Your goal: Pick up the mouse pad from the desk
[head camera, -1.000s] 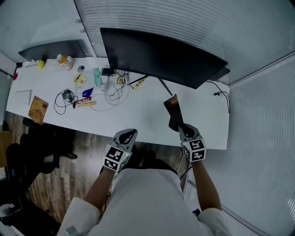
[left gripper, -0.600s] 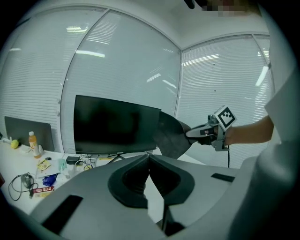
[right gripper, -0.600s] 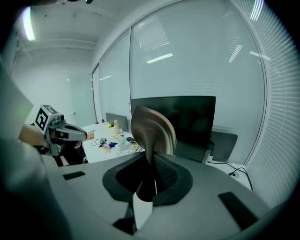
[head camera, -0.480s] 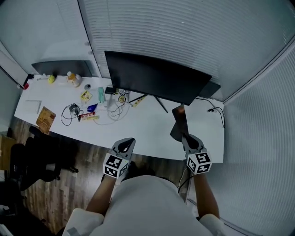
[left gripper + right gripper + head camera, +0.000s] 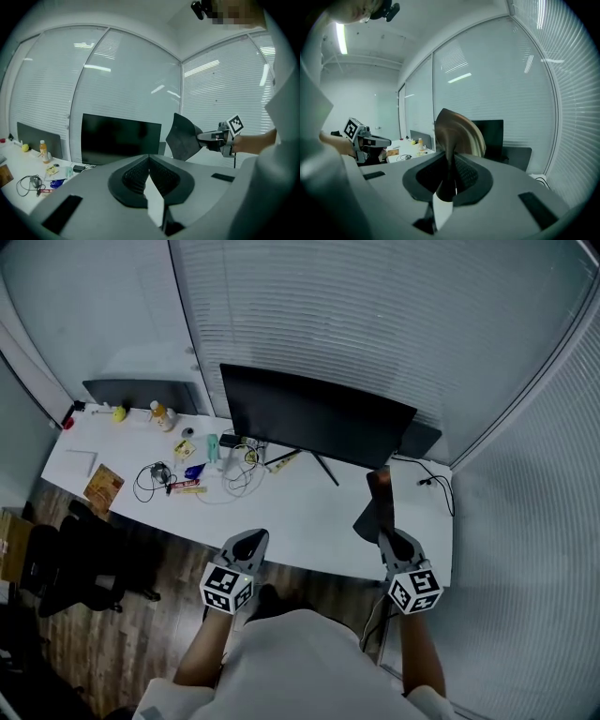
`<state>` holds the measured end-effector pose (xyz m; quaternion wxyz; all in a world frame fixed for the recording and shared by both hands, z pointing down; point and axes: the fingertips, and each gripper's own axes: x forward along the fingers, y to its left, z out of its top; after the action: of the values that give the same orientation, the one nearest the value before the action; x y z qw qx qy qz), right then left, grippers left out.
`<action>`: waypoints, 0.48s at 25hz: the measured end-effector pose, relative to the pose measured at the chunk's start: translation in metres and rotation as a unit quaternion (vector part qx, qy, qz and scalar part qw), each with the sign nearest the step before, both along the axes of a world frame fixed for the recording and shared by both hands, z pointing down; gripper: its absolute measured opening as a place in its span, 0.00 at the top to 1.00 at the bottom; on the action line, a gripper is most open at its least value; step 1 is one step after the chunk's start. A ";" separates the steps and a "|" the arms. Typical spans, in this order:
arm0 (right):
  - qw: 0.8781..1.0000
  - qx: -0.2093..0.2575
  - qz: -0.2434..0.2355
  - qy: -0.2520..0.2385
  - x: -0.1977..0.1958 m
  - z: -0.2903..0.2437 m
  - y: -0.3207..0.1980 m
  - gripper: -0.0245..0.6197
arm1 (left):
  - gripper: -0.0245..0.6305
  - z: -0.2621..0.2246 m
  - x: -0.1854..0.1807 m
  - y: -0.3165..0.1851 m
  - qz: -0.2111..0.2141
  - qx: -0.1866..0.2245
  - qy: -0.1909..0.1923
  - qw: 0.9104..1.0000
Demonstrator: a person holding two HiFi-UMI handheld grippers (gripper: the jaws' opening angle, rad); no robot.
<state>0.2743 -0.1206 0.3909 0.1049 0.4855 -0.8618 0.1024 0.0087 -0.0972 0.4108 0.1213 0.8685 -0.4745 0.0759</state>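
Both jaws of the right gripper (image 5: 388, 538) pinch the dark mouse pad (image 5: 376, 508), held in the air above the white bench (image 5: 300, 514), while the left gripper (image 5: 253, 540) hovers shut and empty.

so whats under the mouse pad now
Nothing touches it: the mouse pad hangs in the air, pinched in the fingers of the right gripper, above the right end of the white desk. The patch of desk straight below it is covered in the head view.

Left claw (image 5: 251, 540) closed on nothing, right claw (image 5: 387, 534) clamped, forearms extended.
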 end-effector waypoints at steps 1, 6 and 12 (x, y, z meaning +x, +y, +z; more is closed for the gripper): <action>1.000 0.004 -0.001 -0.004 0.002 -0.004 0.003 0.88 | 0.94 -0.004 0.000 0.004 -0.005 0.004 0.002 1.000; 1.000 0.020 -0.005 -0.015 0.006 -0.017 0.015 0.88 | 0.94 -0.013 -0.002 0.020 -0.022 0.008 0.001 1.000; 0.999 0.034 0.004 -0.018 0.003 -0.026 0.027 0.88 | 0.94 -0.025 -0.014 0.034 -0.030 0.014 0.015 0.999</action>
<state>0.2768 -0.0932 0.3653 0.0721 0.4900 -0.8648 0.0823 -0.0049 -0.0631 0.3861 0.1184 0.8565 -0.4997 0.0519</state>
